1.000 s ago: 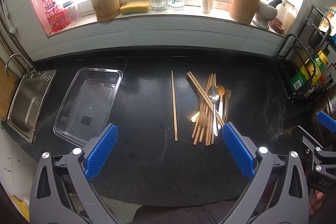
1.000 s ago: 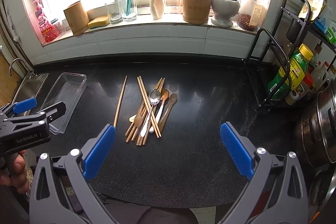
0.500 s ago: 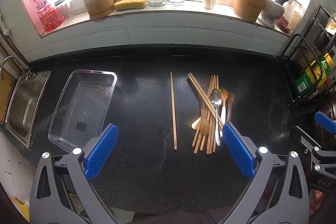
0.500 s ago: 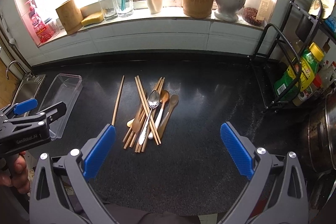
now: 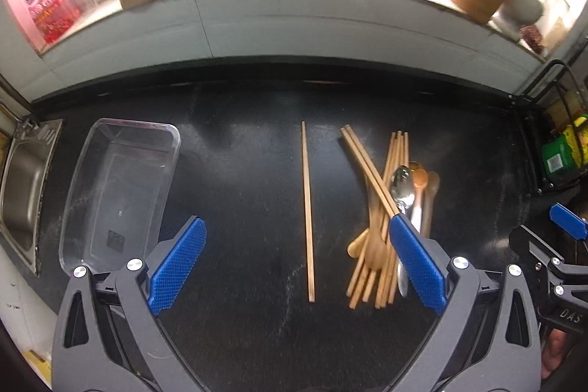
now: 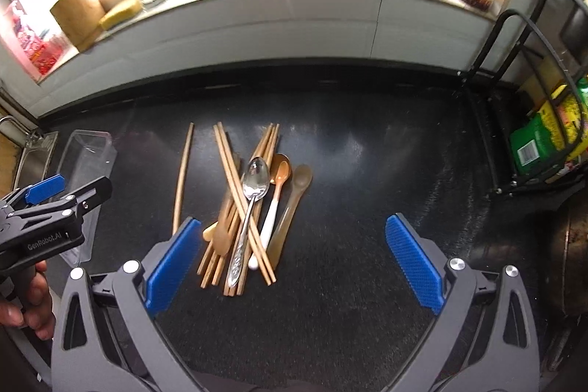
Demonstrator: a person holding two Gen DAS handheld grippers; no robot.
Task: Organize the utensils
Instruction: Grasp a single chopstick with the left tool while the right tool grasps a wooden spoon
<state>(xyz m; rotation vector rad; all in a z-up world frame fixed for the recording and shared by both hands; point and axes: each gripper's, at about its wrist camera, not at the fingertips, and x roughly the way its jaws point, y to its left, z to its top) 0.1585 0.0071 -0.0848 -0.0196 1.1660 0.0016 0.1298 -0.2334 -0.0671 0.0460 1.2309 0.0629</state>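
Closer now, utensil pile point(image 6: 246, 208) just beyond wide-spread right hand-held gripper point(image 6: 290, 259).

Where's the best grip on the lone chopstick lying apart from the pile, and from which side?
Take the lone chopstick near its middle, coming straight down with the jaws across its width. It lies flat on the black counter, pointing away from the camera, with bare surface on both sides and clear of the pile. The open left gripper already straddles its near end, so it looks best placed.
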